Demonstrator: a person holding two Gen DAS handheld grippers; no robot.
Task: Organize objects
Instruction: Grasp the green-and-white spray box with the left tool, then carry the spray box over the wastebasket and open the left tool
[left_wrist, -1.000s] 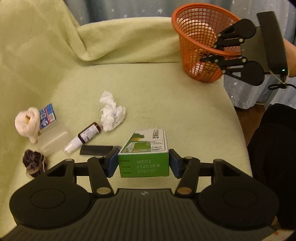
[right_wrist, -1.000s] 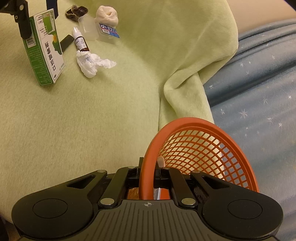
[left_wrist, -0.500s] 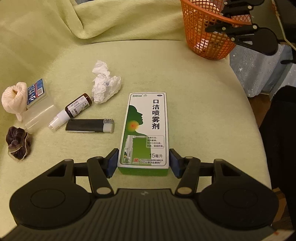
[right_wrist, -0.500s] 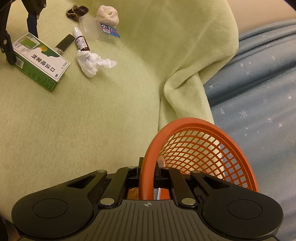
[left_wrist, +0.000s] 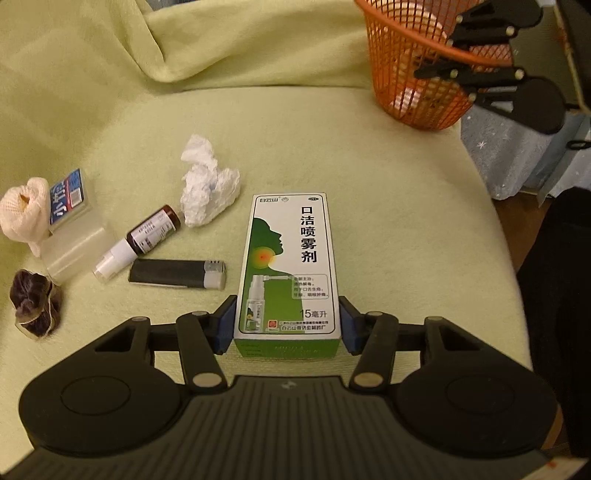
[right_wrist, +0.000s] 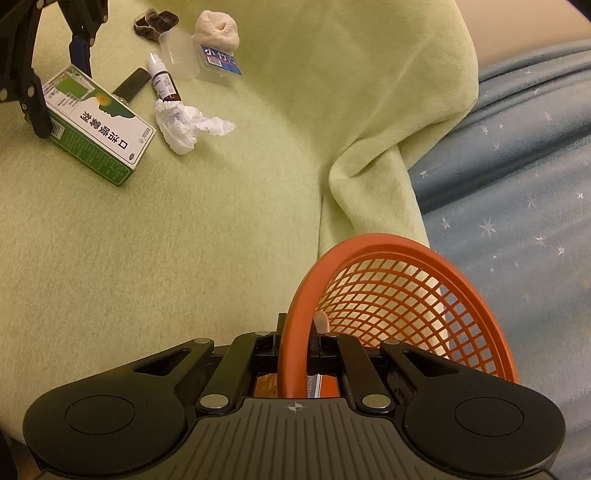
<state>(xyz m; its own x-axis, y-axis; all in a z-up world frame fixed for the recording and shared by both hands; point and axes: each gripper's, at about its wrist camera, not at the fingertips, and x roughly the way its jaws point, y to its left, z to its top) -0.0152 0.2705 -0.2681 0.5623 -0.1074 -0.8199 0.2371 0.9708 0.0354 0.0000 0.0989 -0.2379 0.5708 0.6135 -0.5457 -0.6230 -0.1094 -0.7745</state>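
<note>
The left tongs (left_wrist: 287, 325) are at middle width and closing on the green and white box (left_wrist: 288, 258). Their blue pads (left_wrist: 226, 325) lie against its two long sides. The box is smooth printed cardboard and lies flat near the front edge of the cushion (left_wrist: 388, 229), which is covered with a soft pale green fleece. The right tongs (right_wrist: 297, 332) are nearly closed and pinch the thick rim of the orange basket (right_wrist: 406, 280). This basket is round plastic mesh and stands at the far right corner of the cushion.

I judge the task is only partly done. Something pale is already inside the basket, but I cannot tell what. The box is not yet in it.

Loose items remain toward the left edge:
- a black lighter (left_wrist: 177, 273) with a metal cap
- a small brown spray bottle (left_wrist: 144, 240)
- a crumpled white tissue (left_wrist: 207, 192)
- a clear plastic case (left_wrist: 70, 221)
- a white net ball (left_wrist: 22, 210)
- a dark velvety scrunchie (left_wrist: 35, 306)
</note>
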